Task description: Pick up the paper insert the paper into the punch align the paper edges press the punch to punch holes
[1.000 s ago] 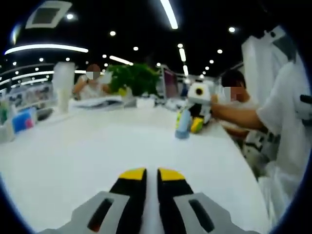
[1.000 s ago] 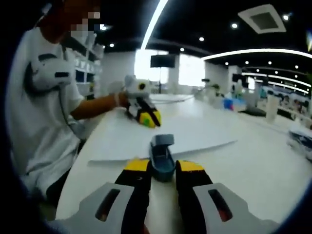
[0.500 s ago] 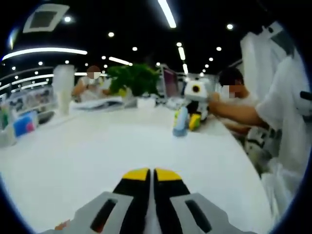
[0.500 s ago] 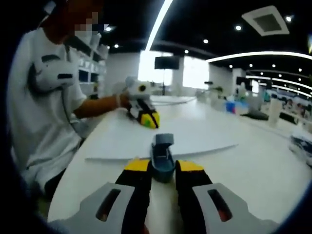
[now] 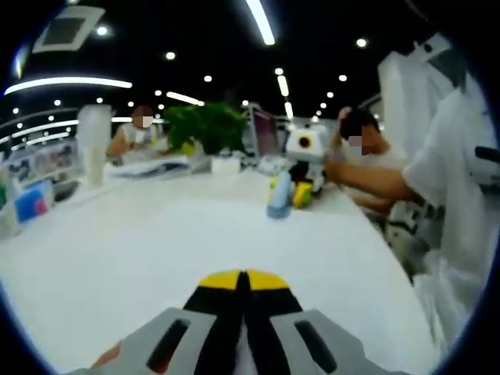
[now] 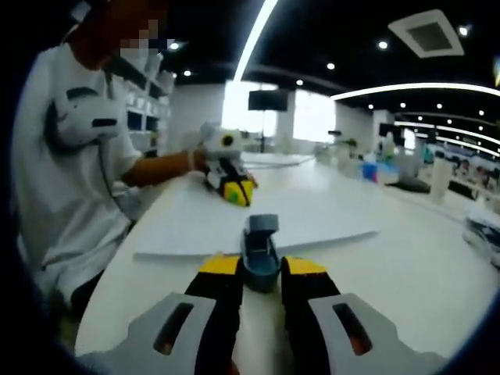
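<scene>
resting on the white table (image 6: 437, 258), the paper (image 6: 258, 223) is seen in the right gripper view, lying flat with its near edge slid into the blue-grey punch (image 6: 260, 248). the punch is grasped between the jaws of the right gripper (image 6: 260, 269). in the left gripper view, the left gripper (image 5: 243, 280) is clenched on the sheet's far edge, jaws pressed together; the punch (image 5: 278, 197) and right gripper (image 5: 301, 168) are seen far across. a green plant (image 5: 205, 127) is noted behind. no legible writing is found.
</scene>
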Demonstrator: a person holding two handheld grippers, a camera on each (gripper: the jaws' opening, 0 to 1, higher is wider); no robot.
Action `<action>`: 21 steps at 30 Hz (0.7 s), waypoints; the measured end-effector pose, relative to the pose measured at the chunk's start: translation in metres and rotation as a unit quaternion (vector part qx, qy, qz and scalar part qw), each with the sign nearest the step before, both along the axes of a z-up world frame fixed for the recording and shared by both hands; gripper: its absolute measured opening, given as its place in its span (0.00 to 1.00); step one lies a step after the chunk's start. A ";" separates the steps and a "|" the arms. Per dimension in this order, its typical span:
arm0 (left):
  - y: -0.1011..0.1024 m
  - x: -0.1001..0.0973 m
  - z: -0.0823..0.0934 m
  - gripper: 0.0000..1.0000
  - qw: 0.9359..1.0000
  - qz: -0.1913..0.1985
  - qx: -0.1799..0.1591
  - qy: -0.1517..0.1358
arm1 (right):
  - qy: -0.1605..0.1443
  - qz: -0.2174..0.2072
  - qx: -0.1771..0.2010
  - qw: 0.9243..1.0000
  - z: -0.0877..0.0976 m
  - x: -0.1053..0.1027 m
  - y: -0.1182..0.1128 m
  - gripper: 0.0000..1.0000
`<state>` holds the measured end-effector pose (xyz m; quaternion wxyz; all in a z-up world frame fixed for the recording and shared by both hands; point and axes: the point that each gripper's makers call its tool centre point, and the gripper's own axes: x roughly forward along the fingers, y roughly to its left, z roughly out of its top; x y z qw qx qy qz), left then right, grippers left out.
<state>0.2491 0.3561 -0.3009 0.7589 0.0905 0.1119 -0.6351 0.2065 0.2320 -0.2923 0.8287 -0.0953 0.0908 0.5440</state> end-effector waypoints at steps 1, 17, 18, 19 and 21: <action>0.000 0.000 0.000 0.04 1.000 0.000 0.000 0.000 | 0.000 -0.001 0.000 1.000 0.000 0.001 0.000 0.22; -0.005 -0.002 0.001 0.04 1.000 -0.027 -0.001 -0.002 | 0.006 -0.003 0.000 1.000 0.000 0.010 -0.006 0.22; -0.005 -0.003 0.001 0.04 1.000 -0.029 -0.002 -0.003 | 0.005 -0.004 0.000 1.000 0.000 0.010 -0.006 0.22; -0.005 -0.003 0.001 0.04 1.000 -0.029 -0.002 -0.003 | 0.006 -0.004 0.000 1.000 0.000 0.010 -0.006 0.22; -0.006 -0.004 0.001 0.04 0.999 -0.033 -0.002 -0.003 | 0.006 -0.004 0.000 1.000 0.000 0.010 -0.006 0.22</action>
